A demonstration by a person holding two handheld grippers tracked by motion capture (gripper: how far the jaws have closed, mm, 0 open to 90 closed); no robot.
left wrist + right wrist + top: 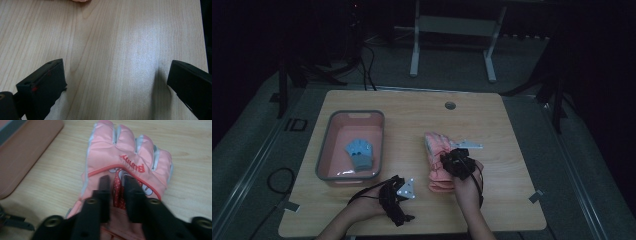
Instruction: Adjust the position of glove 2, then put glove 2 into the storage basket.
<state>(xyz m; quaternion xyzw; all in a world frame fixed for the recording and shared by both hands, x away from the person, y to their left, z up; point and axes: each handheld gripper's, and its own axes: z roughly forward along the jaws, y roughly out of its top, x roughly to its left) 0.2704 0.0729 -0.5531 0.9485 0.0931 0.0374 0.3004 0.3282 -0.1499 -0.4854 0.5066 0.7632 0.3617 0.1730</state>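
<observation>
A pink padded glove [435, 150] lies flat on the wooden table [507, 200], right of centre, fingers pointing away from me. In the right gripper view the glove [120, 155] shows red lettering and a dotted patch. My right gripper [452, 156] is low over the back of the glove; its jaws [117, 178] stand narrowly open with the dotted patch showing in the gap, and nothing is pinched. My left gripper [404, 199] rests at the front of the table, left of the glove. Its jaws [115, 75] are wide open over bare wood.
A pink bin with a grey rim [324, 145] stands at the left of the table and holds a blue glove [361, 152]. The bin's side [22, 152] shows left of the pink glove. A round cable hole [450, 105] sits at the far edge.
</observation>
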